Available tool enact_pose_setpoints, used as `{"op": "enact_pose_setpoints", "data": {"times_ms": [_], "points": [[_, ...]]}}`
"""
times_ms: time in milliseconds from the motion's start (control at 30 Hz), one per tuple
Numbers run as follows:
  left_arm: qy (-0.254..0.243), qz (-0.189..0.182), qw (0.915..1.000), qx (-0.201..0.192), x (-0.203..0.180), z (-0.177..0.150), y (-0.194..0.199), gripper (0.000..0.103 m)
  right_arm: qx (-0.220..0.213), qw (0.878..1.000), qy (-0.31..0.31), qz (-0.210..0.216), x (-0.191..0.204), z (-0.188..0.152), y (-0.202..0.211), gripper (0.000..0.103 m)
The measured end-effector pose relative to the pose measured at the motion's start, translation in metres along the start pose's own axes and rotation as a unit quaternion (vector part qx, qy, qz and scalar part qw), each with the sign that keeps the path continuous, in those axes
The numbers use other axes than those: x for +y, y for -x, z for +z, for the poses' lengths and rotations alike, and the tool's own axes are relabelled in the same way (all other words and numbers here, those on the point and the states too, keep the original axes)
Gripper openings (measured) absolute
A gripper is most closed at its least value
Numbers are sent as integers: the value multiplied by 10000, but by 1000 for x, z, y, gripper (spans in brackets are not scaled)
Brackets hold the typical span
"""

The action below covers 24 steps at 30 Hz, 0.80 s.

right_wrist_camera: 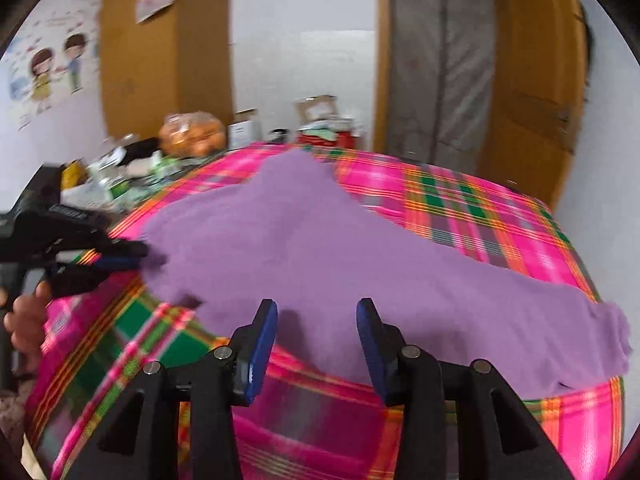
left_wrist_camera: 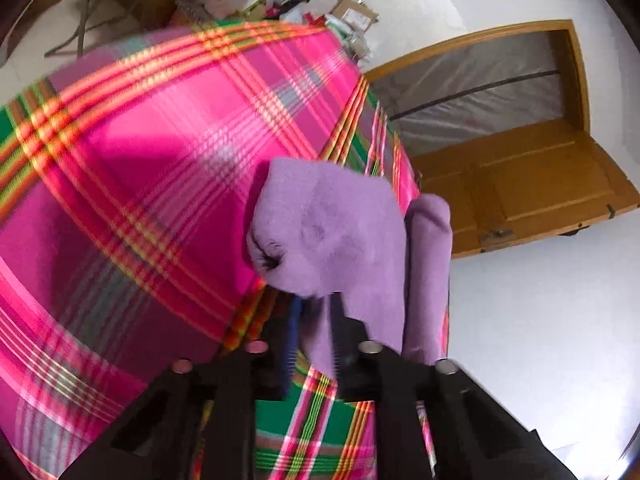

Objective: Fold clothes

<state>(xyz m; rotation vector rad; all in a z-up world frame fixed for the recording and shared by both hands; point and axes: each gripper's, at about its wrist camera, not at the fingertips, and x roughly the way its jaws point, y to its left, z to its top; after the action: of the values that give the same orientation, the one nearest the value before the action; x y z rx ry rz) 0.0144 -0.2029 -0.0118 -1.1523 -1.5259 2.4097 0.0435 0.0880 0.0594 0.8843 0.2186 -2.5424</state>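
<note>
On plaid bed (right_wrist_camera: pixel 460 204), purple garment (right_wrist_camera: pixel 320 248) runs left-right; left gripper (right_wrist_camera: pixel 140 256) pinches its left end, right gripper (right_wrist_camera: pixel 316 320) spread at near edge.

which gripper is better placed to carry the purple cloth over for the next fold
Left. The left gripper is already shut on the purple garment, while the right gripper is open, holding nothing.
</note>
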Motion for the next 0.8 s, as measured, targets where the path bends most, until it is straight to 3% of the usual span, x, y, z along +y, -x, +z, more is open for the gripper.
{"op": "enact_pose_setpoints", "data": {"times_ms": [100,300,567,667,733,800], "points": [[-88,-68,9997,-205,-4,5,9,6,44,9985,322,435,28,-4,-5,42],[-215,-86,9993,-300,-9,13,12,6,-3,9916,1081,713,72,-5,-17,42],[-218,-76,9992,-328,-4,14,22,6,466,9818,1838,123,105,4,-58,42],[-187,-52,9994,-276,1,16,28,6,446,9788,1986,-208,110,5,-64,42],[-147,-24,9996,-234,4,17,28,5,493,9780,1997,-335,110,4,-67,36],[-106,6,9998,-171,5,15,26,6,446,9796,1918,-400,107,6,-66,24]]}}
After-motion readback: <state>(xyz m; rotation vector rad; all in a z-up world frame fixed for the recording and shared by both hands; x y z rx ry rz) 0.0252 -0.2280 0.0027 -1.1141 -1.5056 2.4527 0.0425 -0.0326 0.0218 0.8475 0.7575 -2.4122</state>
